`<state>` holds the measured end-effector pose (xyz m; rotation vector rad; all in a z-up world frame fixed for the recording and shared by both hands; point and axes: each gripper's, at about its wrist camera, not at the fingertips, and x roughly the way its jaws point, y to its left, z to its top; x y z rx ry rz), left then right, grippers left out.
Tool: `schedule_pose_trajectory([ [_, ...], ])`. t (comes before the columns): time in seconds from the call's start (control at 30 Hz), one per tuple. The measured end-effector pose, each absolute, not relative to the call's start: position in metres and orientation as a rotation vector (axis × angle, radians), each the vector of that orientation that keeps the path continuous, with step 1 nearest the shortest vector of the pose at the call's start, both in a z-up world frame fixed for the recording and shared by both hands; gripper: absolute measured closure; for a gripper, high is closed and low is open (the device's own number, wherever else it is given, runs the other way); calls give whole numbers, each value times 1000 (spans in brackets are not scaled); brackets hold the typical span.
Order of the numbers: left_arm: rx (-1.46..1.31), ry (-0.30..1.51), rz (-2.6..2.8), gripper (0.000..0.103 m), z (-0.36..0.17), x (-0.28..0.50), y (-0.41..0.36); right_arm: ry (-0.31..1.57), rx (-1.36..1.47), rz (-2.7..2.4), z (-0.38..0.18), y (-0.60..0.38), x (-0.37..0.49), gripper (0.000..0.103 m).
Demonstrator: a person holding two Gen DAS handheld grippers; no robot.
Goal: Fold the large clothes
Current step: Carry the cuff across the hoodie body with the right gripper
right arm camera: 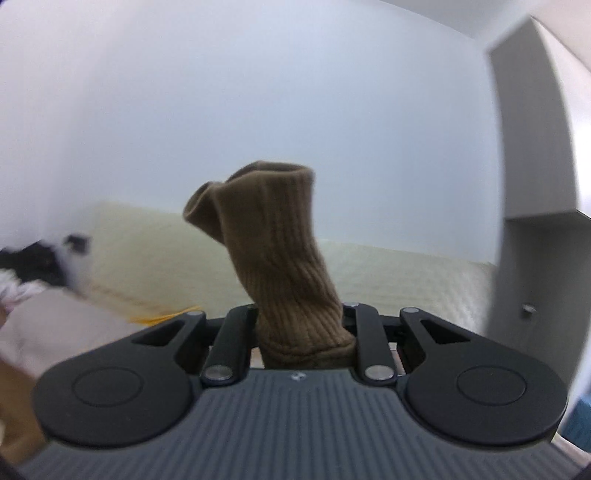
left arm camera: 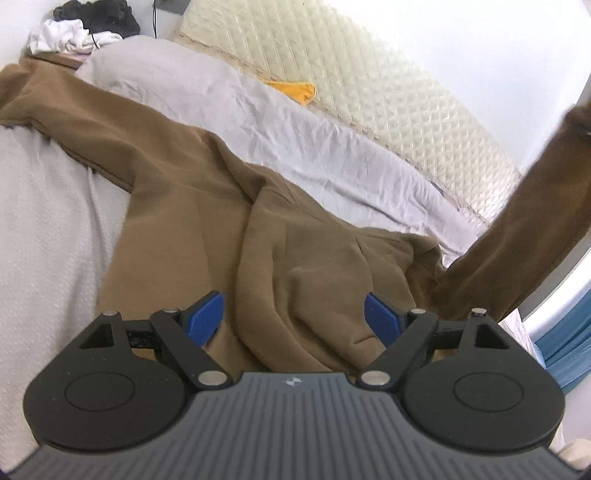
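A large brown sweatshirt (left arm camera: 192, 206) lies spread on the bed, one sleeve stretched to the far left. My left gripper (left arm camera: 293, 319) is open, its blue pads (left arm camera: 207, 317) on either side of a bunched fold of the brown cloth, just above it. The other sleeve (left arm camera: 524, 229) rises up to the right, pulled taut. My right gripper (right arm camera: 301, 332) is shut on that sleeve's ribbed cuff (right arm camera: 273, 251), which sticks up between the fingers, held high in the air.
A grey bedsheet (left arm camera: 258, 110) covers the bed, with a white knit blanket (left arm camera: 48, 240) at left. A cream quilted headboard (left arm camera: 369, 74) runs behind. A pile of black and white clothes (left arm camera: 85, 26) lies at the far corner. A grey cabinet (right arm camera: 535, 147) stands at right.
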<state>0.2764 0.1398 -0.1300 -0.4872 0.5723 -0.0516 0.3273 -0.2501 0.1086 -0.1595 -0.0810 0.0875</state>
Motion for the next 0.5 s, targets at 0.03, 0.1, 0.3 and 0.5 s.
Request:
schedule_pose_trajectory([
  [0.03,-478,563,-46,16,-128,273,143,-81,-176,116,97,-233,320,81],
  [0.1,-466,541,-30,16,-124,268,150,-75,-213,175,71,-197,303,81],
  [0.3,-518,476,29,16,-118,262,188,38,-233,373,-18,-115,266,81],
  [0.5,-519,435,149,16,-116,257,227,262,-298,488,-111,-53,250,81],
])
